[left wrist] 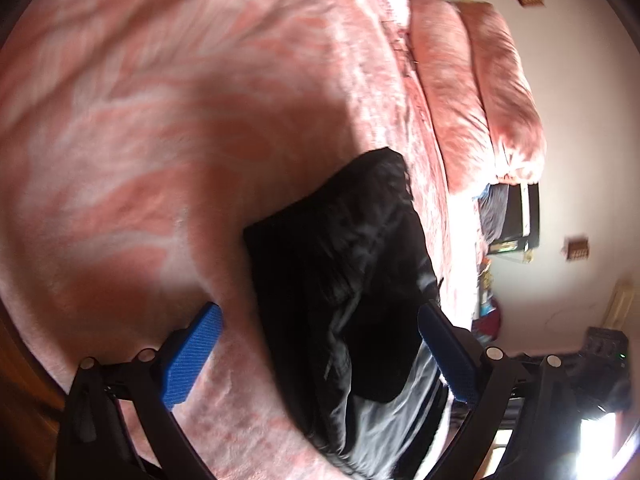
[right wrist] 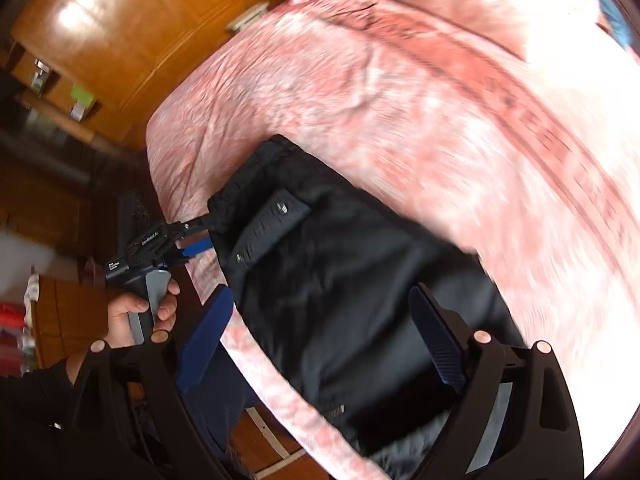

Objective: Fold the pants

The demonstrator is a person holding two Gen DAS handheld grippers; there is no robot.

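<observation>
Black pants [left wrist: 344,264] lie folded on a pink patterned bed cover [left wrist: 160,120], near the bed's edge. In the left wrist view my left gripper [left wrist: 320,348] is open, its blue pads [left wrist: 192,356] wide apart on either side of the pants' near end. In the right wrist view the pants [right wrist: 340,280] show a flap pocket, and my right gripper [right wrist: 332,340] is open above them, pads [right wrist: 438,344] apart. The left gripper [right wrist: 196,236] also shows there, held in a hand at the pants' far corner; its jaws stand apart.
Pink pillows [left wrist: 480,92] lie at the head of the bed. A wooden wardrobe [right wrist: 120,32] stands beyond the bed's end. The bed edge [right wrist: 280,392] runs under the right gripper, with wooden floor below. Clutter sits by the wall [left wrist: 512,216].
</observation>
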